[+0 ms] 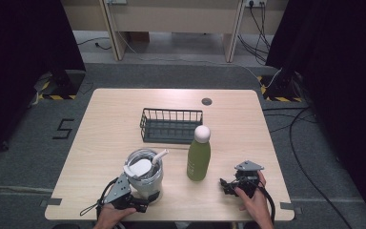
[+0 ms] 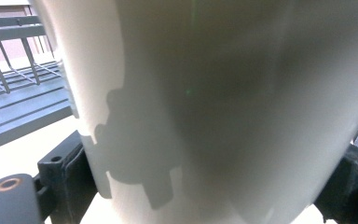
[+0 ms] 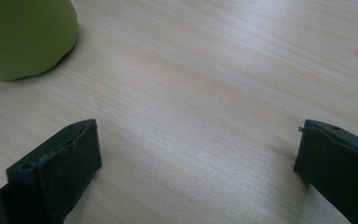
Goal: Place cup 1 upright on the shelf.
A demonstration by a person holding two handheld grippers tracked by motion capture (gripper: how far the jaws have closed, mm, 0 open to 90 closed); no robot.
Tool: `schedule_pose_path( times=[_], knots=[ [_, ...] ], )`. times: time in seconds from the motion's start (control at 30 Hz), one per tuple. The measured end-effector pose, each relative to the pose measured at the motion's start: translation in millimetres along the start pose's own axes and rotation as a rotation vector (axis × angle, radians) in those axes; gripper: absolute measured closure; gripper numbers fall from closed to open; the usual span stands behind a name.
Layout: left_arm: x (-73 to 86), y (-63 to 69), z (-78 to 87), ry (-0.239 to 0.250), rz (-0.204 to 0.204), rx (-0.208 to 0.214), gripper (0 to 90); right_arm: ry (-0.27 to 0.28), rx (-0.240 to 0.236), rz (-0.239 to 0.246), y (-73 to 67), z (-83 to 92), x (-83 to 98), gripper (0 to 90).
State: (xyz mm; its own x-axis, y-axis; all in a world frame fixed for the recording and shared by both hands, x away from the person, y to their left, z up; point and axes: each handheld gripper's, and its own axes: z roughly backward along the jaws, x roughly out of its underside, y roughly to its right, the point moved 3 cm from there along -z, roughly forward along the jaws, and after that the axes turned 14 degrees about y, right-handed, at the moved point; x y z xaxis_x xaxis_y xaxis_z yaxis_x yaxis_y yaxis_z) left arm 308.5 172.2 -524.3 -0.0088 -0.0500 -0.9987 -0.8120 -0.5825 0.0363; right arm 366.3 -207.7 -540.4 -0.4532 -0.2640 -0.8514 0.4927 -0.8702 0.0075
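Observation:
A white tumbler (image 1: 145, 177) with a lid and a bent straw stands at the table's front left. My left gripper (image 1: 144, 197) is shut on its lower body. In the left gripper view the tumbler's pale wall (image 2: 223, 84) runs from one black jaw to the other, and both press against it, so my left gripper (image 2: 209, 179) holds it. A green bottle (image 1: 198, 161) with a white cap stands upright to its right. My right gripper (image 1: 226, 185) rests open low over the table, right of the bottle. In the right gripper view, bare wood lies between its jaws (image 3: 198, 137) and the bottle's base (image 3: 23, 37) sits at the upper left.
A dark wire basket (image 1: 171, 112) stands behind the tumbler and bottle at mid-table; its bars (image 2: 14, 88) appear left of the tumbler in the left gripper view. A round grommet (image 1: 207, 101) sits near the far edge. Cables lie on the floor at the right.

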Motion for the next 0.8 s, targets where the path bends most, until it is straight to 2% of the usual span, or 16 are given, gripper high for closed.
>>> schedule_pose_path(
  times=[0.23, 0.57, 0.8],
  knots=[
    [0.8, -0.6, -2.3, 0.005, 0.008, 0.008, 10.0, 0.0, -0.002, 0.002, 0.1, -0.2, -0.1, 0.4],
    [0.1, 0.3, -2.8, 0.008, 0.012, -0.006, 10.5, 0.001, -0.002, 0.002, 0.0, -0.2, -0.1, 0.4],
    [-1.5, -2.5, -4.5, 0.003, 0.036, -0.006, 10.6, 0.0, -0.004, 0.002, -0.1, -0.2, -0.1, 0.4]
  ],
)
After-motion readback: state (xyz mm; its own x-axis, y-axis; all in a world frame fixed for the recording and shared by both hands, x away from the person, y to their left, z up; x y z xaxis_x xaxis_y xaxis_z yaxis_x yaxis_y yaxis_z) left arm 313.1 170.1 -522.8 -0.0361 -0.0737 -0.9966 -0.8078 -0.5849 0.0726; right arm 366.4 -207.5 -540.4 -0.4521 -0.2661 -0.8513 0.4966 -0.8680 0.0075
